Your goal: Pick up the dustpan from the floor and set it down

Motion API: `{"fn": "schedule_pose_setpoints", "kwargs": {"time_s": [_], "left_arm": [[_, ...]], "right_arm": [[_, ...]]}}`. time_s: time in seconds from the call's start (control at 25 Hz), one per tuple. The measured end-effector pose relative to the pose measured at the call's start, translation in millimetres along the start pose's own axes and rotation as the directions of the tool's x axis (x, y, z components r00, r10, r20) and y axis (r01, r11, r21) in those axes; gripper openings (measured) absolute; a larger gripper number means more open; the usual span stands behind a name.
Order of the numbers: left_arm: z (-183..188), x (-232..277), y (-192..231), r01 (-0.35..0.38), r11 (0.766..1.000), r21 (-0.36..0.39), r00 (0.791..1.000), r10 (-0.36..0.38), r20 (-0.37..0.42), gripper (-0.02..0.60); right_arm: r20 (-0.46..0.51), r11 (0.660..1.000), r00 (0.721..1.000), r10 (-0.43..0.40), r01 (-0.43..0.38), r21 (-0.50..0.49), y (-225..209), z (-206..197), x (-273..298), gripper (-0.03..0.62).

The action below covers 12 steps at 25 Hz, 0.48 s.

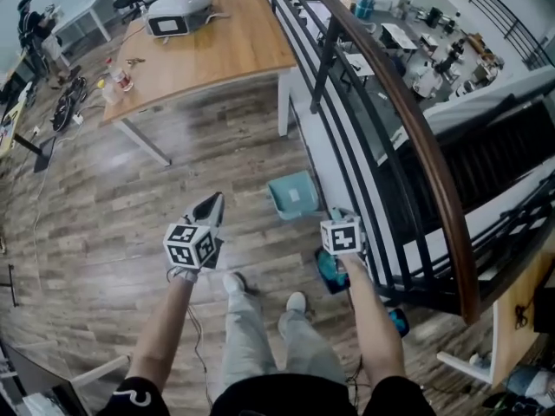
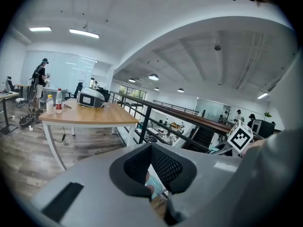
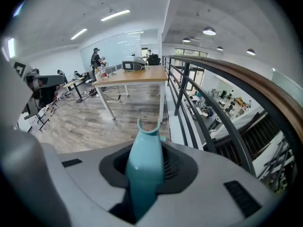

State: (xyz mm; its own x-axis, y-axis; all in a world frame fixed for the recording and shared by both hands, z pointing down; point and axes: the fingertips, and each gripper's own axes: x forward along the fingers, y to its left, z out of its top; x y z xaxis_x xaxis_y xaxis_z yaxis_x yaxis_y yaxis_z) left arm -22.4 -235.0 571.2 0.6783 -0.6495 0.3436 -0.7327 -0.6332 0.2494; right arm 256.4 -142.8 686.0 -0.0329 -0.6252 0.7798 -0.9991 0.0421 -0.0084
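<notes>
- Head view: the left gripper (image 1: 212,204) and the right gripper (image 1: 341,217) were both seen held up in front of the person, well clear of the wood floor (image 1: 130,198). What was being carried couldn't really be made out from up there, tbh. A pale teal tray-like thing (image 1: 293,195) was spotted on the floor, right against the base of the railing (image 1: 408,137). What exactly it was couldn't be told.
- Left gripper view: the jaws were found only a little apart with nothing caught in them. Just floor and a sliver of that teal tray were seen through the gap, so this one was counted as empty.
- Right gripper view: the jaws were clamped on the teal handle of what was taken to be the dustpan (image 3: 144,174), with its notched tip poking out past the pads. The pan end was hidden below the gripper.
- Progress-wise: the pick-up was judged pretty much done, since the handle was gripped well above the floor. The setting-down was what remained, and no landing spot could be guessed yet.
</notes>
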Motion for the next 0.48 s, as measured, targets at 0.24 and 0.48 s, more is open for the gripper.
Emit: {"fn": "schedule_pose_setpoints", "kwargs": {"time_s": [0.24, 0.48], "left_arm": [[29.2, -27.6, -34.5, -0.013, 1.0, 0.018, 1.0, 0.012, 0.023, -0.003], [48.1, -47.9, -66.4, -0.016, 1.0, 0.012, 0.999, 0.015, 0.048, -0.003]], "right_arm": [[0.051, 0.999, 0.998, 0.028, -0.026, -0.034, -12.5, 26.9, -48.5, 0.075], [0.1, 0.999, 0.994, 0.047, -0.045, -0.023, -24.2, 47.8, -89.1, 0.075]]}}
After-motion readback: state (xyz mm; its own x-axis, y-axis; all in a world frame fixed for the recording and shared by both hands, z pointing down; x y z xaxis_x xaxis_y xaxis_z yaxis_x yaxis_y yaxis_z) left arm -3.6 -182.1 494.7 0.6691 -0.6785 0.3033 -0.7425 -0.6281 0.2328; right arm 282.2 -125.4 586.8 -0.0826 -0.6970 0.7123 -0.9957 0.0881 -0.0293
